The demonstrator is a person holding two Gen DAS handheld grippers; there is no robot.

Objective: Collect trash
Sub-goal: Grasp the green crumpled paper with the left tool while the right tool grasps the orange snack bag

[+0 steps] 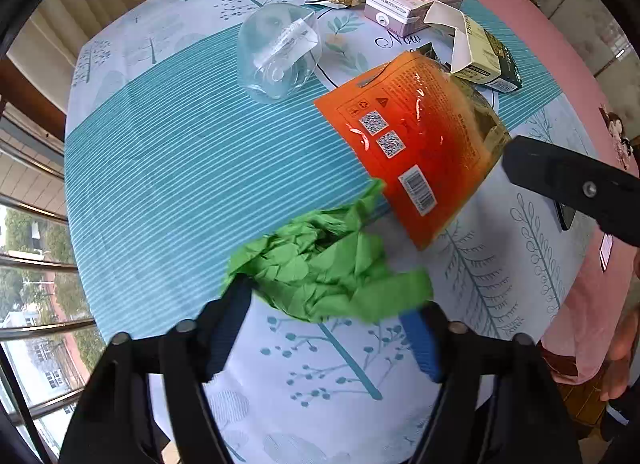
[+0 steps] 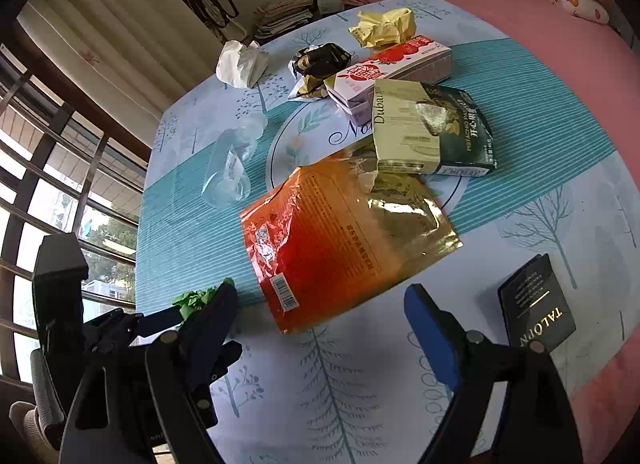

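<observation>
The left tool [image 1: 328, 300] points steeply down at the table [image 1: 180, 168], its two pads set against either side of a crumpled green paper wad [image 1: 320, 268], gripping it just above the tree-patterned cloth. The right tool [image 2: 320, 304] stands spread wide with nothing between its pads, hovering over the near edge of an orange and gold snack pouch [image 2: 344, 240] that lies flat beside the green wad. More trash sits farther back: a clear plastic cup [image 1: 276, 52] on its side, a pistachio chocolate box [image 2: 428, 132] resting on the pouch's far corner, a pink and white carton [image 2: 392, 64] behind it, a black and gold wrapper [image 2: 320, 64], a crumpled yellow wrapper [image 2: 384, 26] and a white tissue [image 2: 240, 62]. A black card [image 2: 536, 308] lies to the right of the right tool
</observation>
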